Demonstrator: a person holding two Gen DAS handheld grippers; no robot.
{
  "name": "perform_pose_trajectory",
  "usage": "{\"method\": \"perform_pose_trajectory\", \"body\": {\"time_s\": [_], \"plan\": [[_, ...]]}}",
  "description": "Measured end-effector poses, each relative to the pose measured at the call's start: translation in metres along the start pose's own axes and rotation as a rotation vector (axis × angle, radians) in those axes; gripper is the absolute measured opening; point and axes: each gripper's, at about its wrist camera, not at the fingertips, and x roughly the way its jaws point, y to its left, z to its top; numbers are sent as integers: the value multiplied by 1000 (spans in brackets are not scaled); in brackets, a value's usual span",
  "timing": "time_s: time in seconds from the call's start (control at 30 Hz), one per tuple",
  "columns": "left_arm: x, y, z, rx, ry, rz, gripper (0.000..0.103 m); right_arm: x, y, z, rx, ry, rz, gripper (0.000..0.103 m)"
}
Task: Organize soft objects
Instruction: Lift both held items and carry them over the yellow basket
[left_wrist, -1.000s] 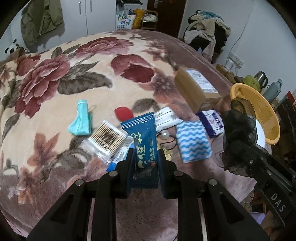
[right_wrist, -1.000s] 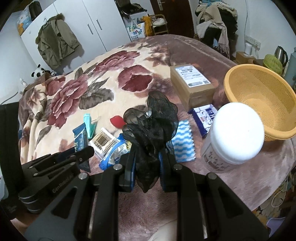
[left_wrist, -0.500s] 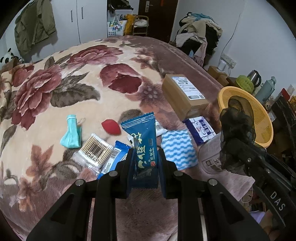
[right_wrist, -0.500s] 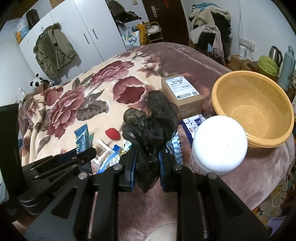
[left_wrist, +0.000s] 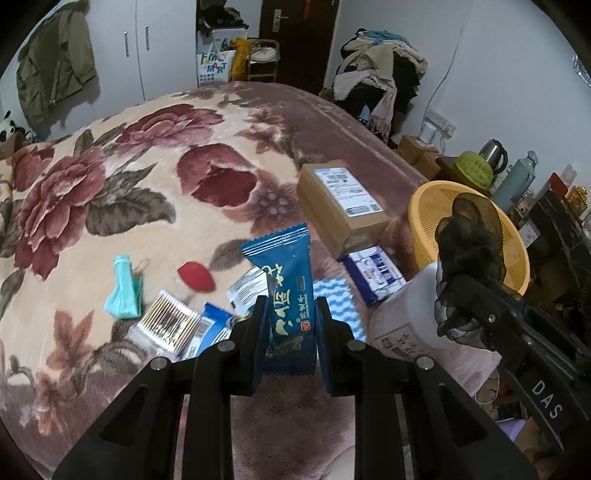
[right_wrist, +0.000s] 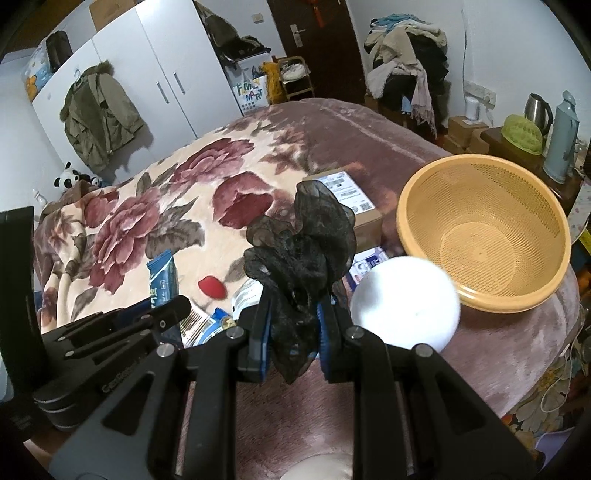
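Note:
My left gripper is shut on a blue snack packet, held upright above the flowered blanket; the same packet shows at the left of the right wrist view. My right gripper is shut on a black gauzy scrunchie, lifted over the bed's near right part; the scrunchie also appears at the right of the left wrist view. An orange mesh basket stands empty to the right, beyond a white jar.
On the blanket lie a teal mask, a red sponge, a cotton swab pack, a blue-white wavy cloth, a tissue pack and a cardboard box. A side table with kettle and flask stands at the right.
Both grippers have risen and drawn back with their loads, so more of the bed shows. The basket and white jar have come further into both views.

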Motion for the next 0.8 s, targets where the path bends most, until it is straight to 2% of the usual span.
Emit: {"method": "perform_pose_trajectory", "body": {"time_s": [0.8], "plan": [[18,-67,38,68,-1,-91,23,-16,-59,27,80,-68,-96,20]]}}
